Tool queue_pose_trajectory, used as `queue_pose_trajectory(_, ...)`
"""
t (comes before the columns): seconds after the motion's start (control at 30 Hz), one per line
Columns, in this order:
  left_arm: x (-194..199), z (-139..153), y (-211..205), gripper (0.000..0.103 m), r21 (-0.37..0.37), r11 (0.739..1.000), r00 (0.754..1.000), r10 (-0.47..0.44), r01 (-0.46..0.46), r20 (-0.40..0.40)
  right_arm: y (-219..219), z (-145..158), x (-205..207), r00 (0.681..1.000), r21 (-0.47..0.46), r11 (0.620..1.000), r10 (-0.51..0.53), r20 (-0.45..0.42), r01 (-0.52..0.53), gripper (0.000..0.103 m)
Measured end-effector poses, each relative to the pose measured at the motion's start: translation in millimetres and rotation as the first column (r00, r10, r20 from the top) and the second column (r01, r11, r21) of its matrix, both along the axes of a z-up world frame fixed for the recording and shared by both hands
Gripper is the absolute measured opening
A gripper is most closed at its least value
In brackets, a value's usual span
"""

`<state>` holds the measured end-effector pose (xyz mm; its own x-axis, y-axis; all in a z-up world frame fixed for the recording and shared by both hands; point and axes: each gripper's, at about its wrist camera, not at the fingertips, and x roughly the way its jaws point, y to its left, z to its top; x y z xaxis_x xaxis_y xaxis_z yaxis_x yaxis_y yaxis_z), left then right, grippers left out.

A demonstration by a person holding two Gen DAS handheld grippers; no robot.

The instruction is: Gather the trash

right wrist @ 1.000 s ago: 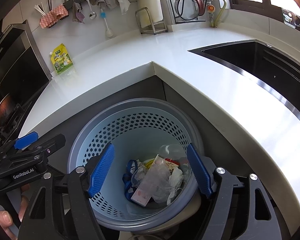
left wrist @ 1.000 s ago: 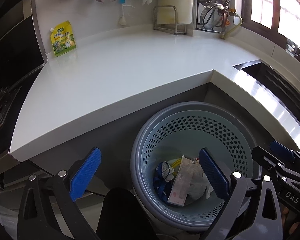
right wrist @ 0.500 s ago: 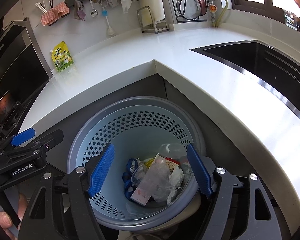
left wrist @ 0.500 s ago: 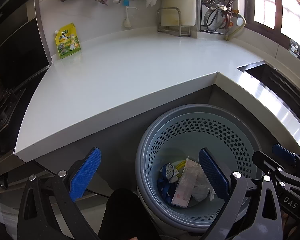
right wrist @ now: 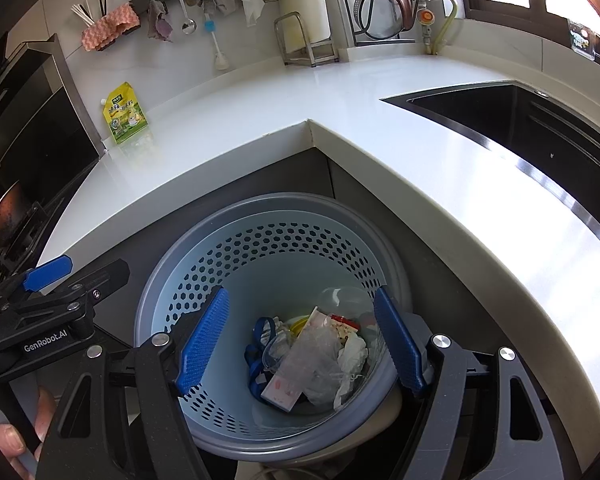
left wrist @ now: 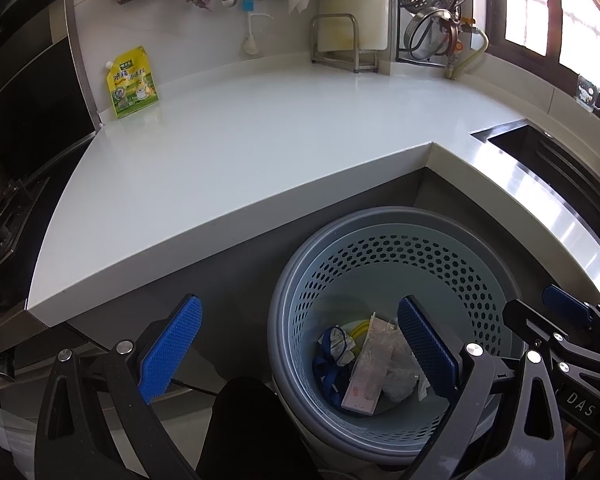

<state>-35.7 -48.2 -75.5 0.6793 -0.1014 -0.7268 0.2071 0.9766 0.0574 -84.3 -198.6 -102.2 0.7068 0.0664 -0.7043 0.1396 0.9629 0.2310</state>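
A round blue-grey perforated basket stands on the floor in the inner corner of the counter. Crumpled clear plastic, a pink-and-white packet, blue straps and white tissue make up the trash at its bottom. My left gripper hangs open over the basket's left rim with nothing between its blue pads. My right gripper is open right above the basket's mouth, also empty. A yellow-green pouch leans against the wall at the counter's far left.
The white L-shaped counter wraps around the basket. A dark sink lies to the right and a black oven front to the left. A metal rack, hung cloths and utensils line the back wall. A hand holds the left gripper.
The left wrist view has drifted slightly, so the counter and basket sit a little lower in it. Both grippers stay open and empty, and the trash lies as before.
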Motion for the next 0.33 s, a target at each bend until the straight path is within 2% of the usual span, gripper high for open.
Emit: queue_pose_trajectory(0.33, 2.6, -1.5, 1.6, 0.096, -0.006, 1.0, 1.0, 0.008, -0.008, -0.019, -0.4, 0.2, 0.1, 1.0, 0.0, 1.0, 0.001, 0.001, -0.001, 0.072)
